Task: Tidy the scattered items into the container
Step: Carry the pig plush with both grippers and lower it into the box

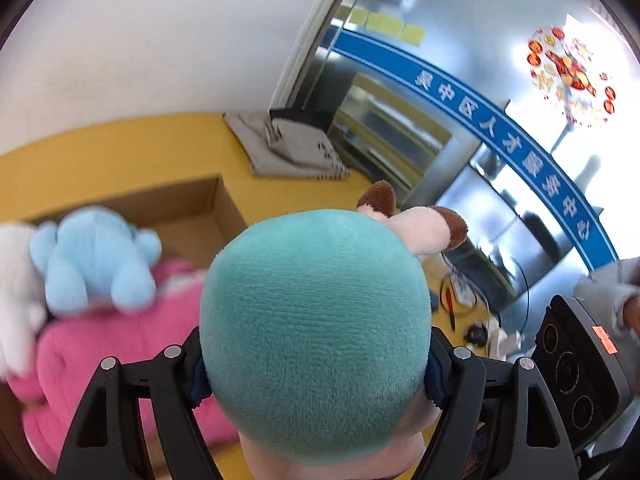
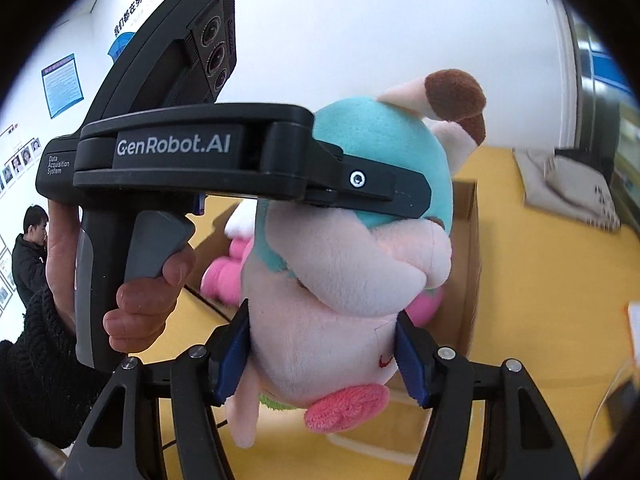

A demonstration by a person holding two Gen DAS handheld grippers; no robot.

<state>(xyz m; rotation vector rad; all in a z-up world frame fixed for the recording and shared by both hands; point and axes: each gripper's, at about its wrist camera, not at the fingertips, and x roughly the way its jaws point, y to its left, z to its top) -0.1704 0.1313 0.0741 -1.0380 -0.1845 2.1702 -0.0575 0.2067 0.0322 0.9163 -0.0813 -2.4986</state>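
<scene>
A plush toy with a teal head, a pale pink body and brown-tipped horns hangs in the air between both grippers. My left gripper is shut on its head; one of its fingers lies across the teal head in the right wrist view. My right gripper is shut on the toy's pale body, with its blue pads pressing both sides. The cardboard box stands behind to the left and holds a light blue plush, a pink plush and a white plush.
A yellow surface carries the box. Folded grey cloth with notebooks lies at its far end by a glass wall. Cables and small items lie at the right. A person stands at the far left by a poster wall.
</scene>
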